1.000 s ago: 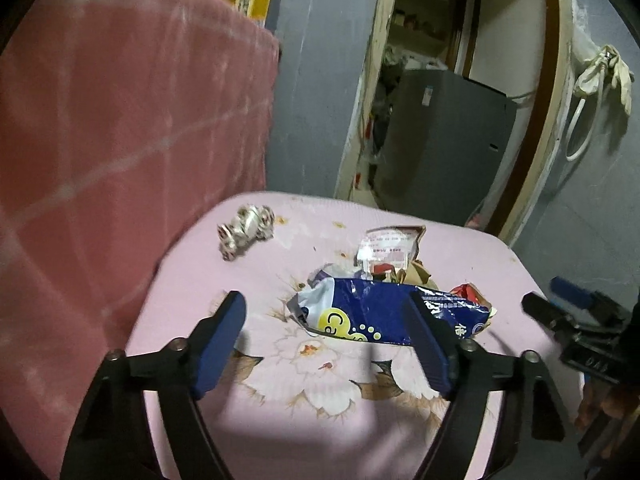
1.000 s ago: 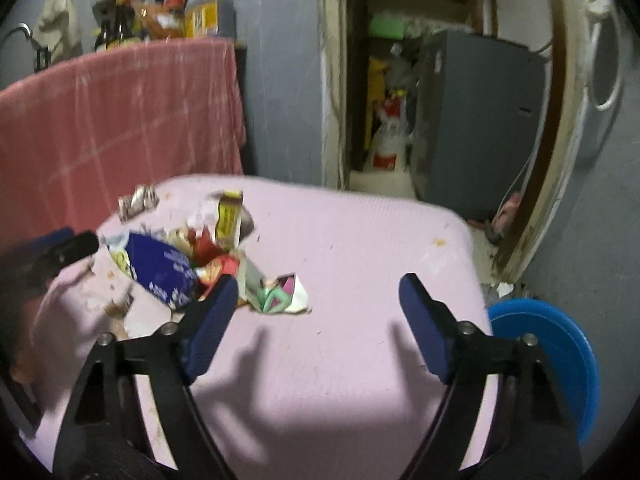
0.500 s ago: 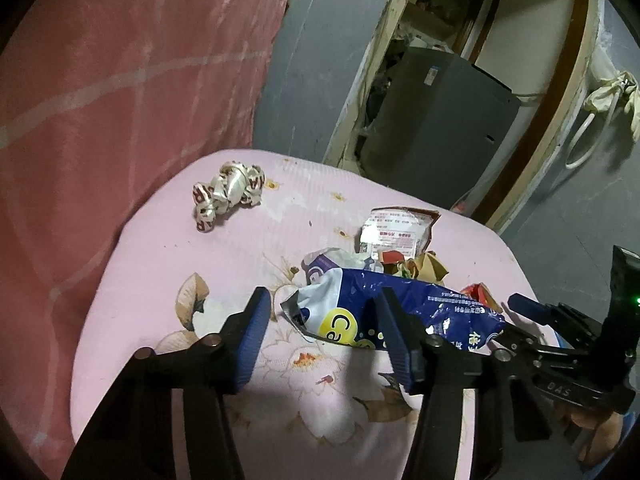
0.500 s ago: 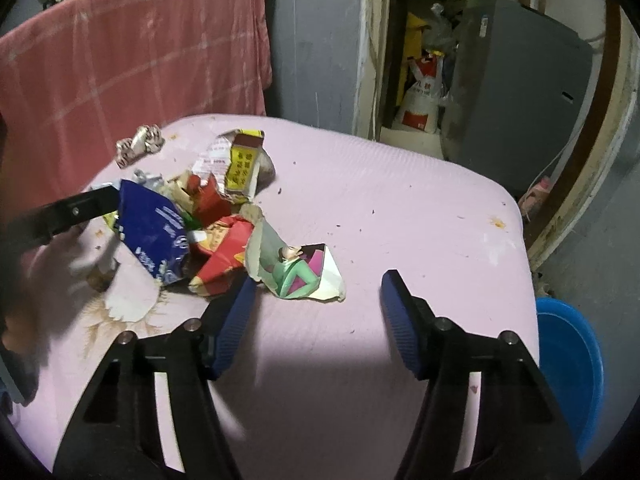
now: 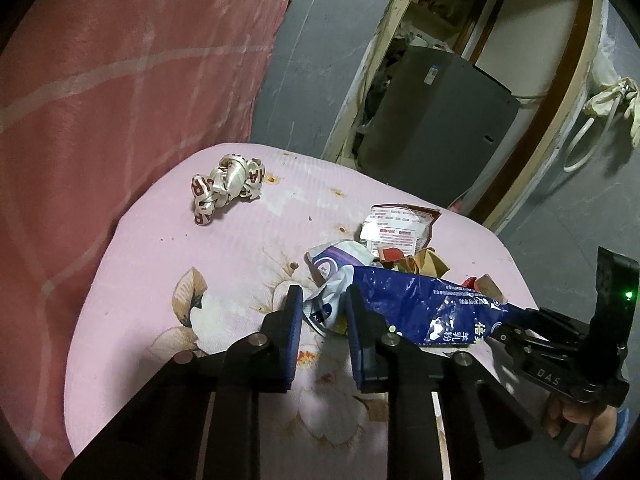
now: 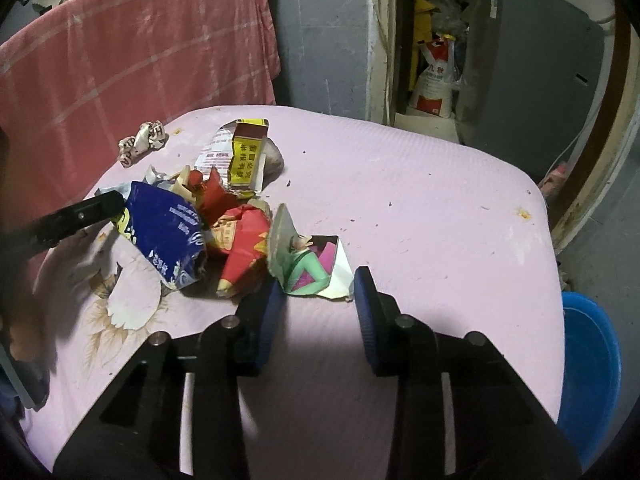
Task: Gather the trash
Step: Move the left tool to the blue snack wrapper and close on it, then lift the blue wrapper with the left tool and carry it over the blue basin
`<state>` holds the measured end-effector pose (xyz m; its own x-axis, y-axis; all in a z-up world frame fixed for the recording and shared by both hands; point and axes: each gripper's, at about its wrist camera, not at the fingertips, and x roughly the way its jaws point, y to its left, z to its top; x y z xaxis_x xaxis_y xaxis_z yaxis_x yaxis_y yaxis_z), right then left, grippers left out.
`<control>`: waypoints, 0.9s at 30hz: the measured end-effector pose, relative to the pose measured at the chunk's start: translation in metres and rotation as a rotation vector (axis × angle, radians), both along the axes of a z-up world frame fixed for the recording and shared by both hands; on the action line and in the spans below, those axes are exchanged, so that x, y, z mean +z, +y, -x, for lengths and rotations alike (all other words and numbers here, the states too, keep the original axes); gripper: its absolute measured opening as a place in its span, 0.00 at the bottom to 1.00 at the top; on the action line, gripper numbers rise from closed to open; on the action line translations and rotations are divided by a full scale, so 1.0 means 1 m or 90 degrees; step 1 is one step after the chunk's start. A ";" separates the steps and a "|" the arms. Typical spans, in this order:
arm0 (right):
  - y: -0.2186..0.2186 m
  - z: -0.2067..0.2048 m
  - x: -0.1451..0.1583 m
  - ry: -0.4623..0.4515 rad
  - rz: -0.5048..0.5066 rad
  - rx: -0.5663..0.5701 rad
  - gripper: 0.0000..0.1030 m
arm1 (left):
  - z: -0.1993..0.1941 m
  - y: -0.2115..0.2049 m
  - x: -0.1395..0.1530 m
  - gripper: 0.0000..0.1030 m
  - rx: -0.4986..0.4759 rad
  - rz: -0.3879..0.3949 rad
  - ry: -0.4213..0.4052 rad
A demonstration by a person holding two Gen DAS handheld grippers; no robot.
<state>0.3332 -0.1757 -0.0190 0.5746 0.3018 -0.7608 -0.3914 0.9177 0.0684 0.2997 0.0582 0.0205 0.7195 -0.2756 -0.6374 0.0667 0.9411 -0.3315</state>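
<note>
A pile of trash lies on a pink table cover (image 6: 420, 208). My left gripper (image 5: 320, 316) has its jaws closing around the white end of a blue foil bag (image 5: 416, 300), which also shows in the right wrist view (image 6: 164, 232). My right gripper (image 6: 316, 292) is partly closed around a folded cartoon wrapper (image 6: 308, 264), with a gap still showing. A red wrapper (image 6: 240, 248) and a yellow carton (image 6: 246, 156) lie in the pile. A crumpled white wrapper (image 5: 228, 184) lies apart at the far left.
A pink checked cloth (image 6: 132, 68) hangs behind the table. A blue basin (image 6: 588, 364) stands on the floor at the right. A grey cabinet (image 6: 532, 60) stands in the doorway beyond.
Both grippers have moved in to the pile and narrowed their jaws. The left now straddles the blue bag's end, the right the cartoon wrapper.
</note>
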 end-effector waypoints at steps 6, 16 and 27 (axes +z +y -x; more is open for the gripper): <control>-0.006 0.009 0.001 -0.014 -0.023 -0.009 0.34 | 0.019 0.001 0.003 0.15 0.005 0.007 -0.030; -0.031 0.048 0.020 -0.106 -0.058 -0.042 0.34 | 0.055 -0.009 0.020 0.14 0.003 -0.012 -0.113; -0.063 0.105 0.064 -0.289 -0.092 -0.094 0.34 | 0.088 -0.059 0.049 0.13 0.010 -0.059 -0.242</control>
<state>0.2283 -0.2385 0.0445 0.8823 0.2766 -0.3808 -0.2783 0.9591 0.0518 0.2112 -0.0011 0.0694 0.9128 -0.2166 -0.3464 0.1540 0.9678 -0.1992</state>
